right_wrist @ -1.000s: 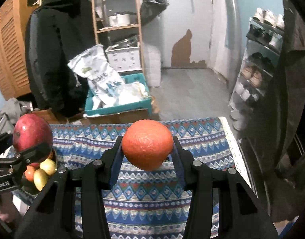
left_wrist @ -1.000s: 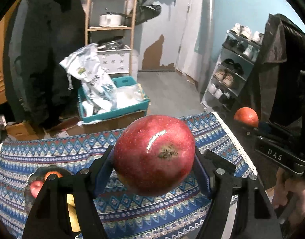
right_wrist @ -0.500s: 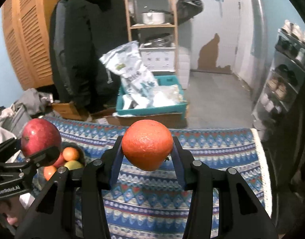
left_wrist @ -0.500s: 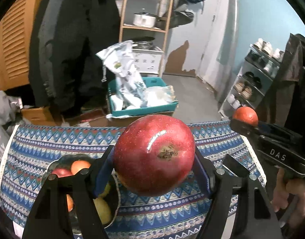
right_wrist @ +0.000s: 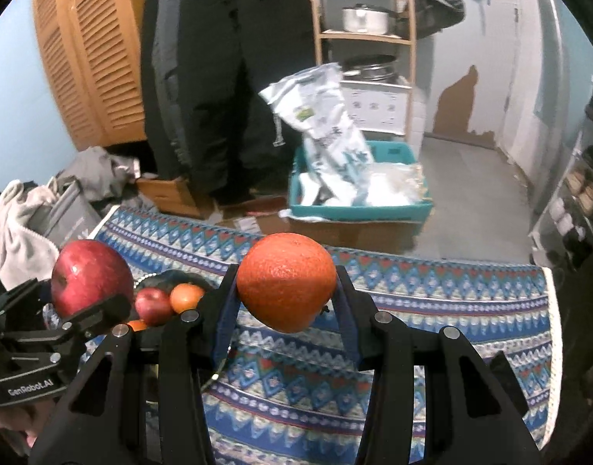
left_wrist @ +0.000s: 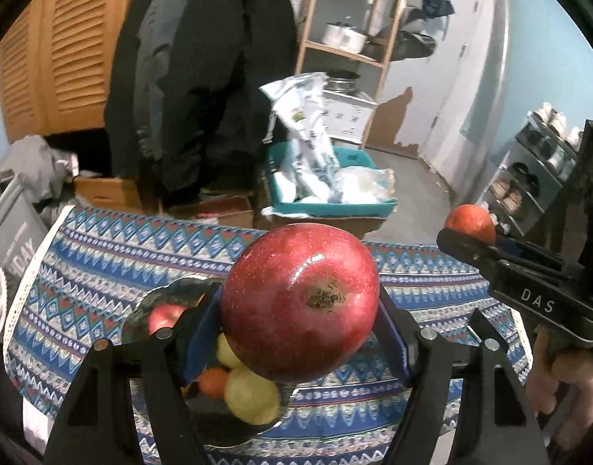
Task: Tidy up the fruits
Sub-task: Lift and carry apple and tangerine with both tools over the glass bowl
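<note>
My left gripper is shut on a large red apple, held in the air just above the dark fruit bowl. The bowl holds a small red apple, yellow fruits and a small orange. My right gripper is shut on an orange, raised over the patterned blue tablecloth to the right of the bowl. In the right wrist view the left gripper's apple shows at far left. The held orange appears at right in the left wrist view.
Beyond the table's far edge stand a teal crate with white bags, cardboard boxes, a hanging black coat and a wooden shelf. A shoe rack is at right, grey cloth and a bag at left.
Both grippers have swung left across the table with their fruit still held. The bowl has come from the left edge to under the left gripper's apple.
</note>
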### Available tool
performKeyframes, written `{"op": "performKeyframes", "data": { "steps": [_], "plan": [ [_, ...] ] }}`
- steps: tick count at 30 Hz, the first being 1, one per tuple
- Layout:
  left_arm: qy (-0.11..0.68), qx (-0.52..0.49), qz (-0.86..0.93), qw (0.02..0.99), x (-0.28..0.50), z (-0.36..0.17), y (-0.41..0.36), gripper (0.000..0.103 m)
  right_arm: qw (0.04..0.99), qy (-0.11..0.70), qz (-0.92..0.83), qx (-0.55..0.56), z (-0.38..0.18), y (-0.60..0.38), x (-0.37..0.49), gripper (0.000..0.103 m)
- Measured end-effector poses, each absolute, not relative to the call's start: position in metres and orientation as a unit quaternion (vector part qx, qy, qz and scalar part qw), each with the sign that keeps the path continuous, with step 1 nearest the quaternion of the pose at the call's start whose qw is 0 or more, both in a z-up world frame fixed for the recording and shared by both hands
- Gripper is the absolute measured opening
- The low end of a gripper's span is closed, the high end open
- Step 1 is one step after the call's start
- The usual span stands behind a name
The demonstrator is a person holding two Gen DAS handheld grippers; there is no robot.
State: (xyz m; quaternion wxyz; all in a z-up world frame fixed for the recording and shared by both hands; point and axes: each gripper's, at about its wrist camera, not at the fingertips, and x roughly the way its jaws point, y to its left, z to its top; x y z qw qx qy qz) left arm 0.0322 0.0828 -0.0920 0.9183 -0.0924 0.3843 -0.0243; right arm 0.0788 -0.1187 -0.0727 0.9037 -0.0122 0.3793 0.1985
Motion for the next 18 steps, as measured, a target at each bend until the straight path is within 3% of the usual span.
{"op": "performKeyframes", "data": {
  "steps": [18],
  "plan": [
    [0.439,-0.137,0.028,0.887,0.040,-0.152,0.151,0.075,0.870,0.426,0.246,-0.033,-0.116,-0.038,0.099,0.045]
  ]
}}
